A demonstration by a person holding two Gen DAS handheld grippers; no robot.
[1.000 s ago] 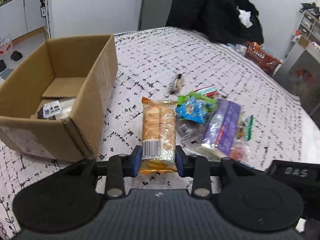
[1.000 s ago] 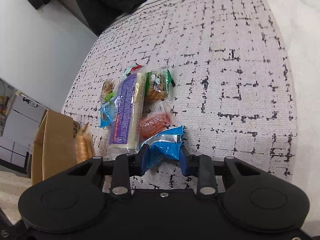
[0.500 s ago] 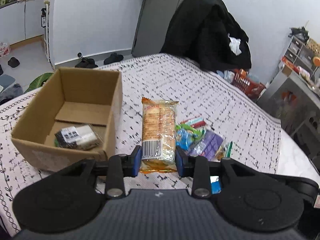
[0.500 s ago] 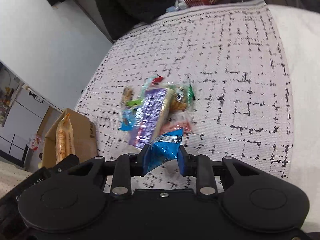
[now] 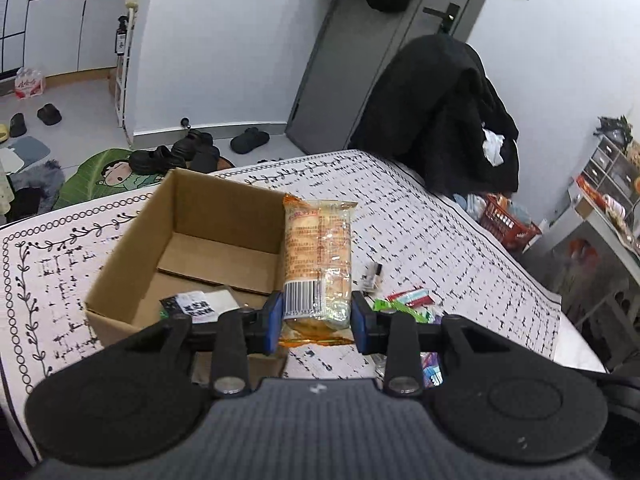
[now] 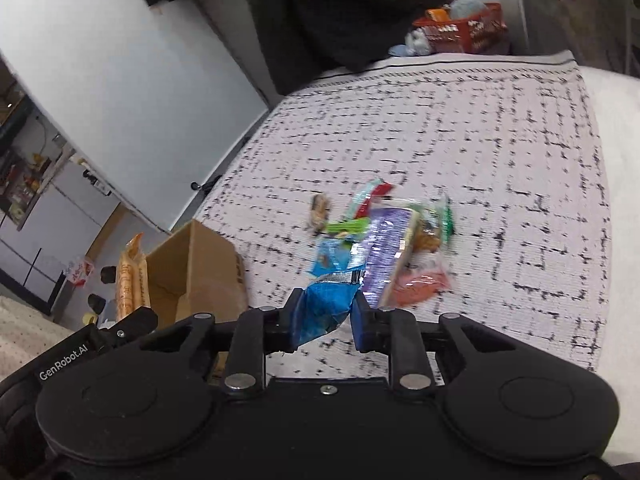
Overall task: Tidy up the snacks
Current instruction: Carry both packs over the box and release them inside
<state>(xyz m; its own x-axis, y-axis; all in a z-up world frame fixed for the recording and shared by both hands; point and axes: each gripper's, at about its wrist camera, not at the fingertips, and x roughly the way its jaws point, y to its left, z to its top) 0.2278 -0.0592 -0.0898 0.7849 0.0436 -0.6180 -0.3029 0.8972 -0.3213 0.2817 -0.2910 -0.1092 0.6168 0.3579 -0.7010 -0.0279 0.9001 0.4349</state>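
Observation:
My left gripper (image 5: 318, 322) is shut on an orange biscuit packet (image 5: 318, 256) and holds it in the air by the right wall of an open cardboard box (image 5: 132, 236). A black-and-white packet (image 5: 196, 304) lies inside the box. My right gripper (image 6: 325, 320) is shut on a blue snack packet (image 6: 326, 306), lifted above the patterned cloth. A pile of snacks (image 6: 384, 240) lies on the cloth ahead of it; its purple packet (image 6: 386, 256) lies in the middle. The box (image 6: 200, 276) and the orange packet (image 6: 132, 280) show at the left of the right wrist view.
The table has a white cloth with black marks (image 5: 420, 240). A chair draped with a black coat (image 5: 440, 120) stands beyond the far edge. A red basket (image 6: 460, 28) sits on the floor behind. Shoes (image 5: 192, 152) lie on the floor past the box.
Both grippers have risen with their packets. The left one has moved with the orange packet toward the box. The right one has lifted the blue packet off the cloth.

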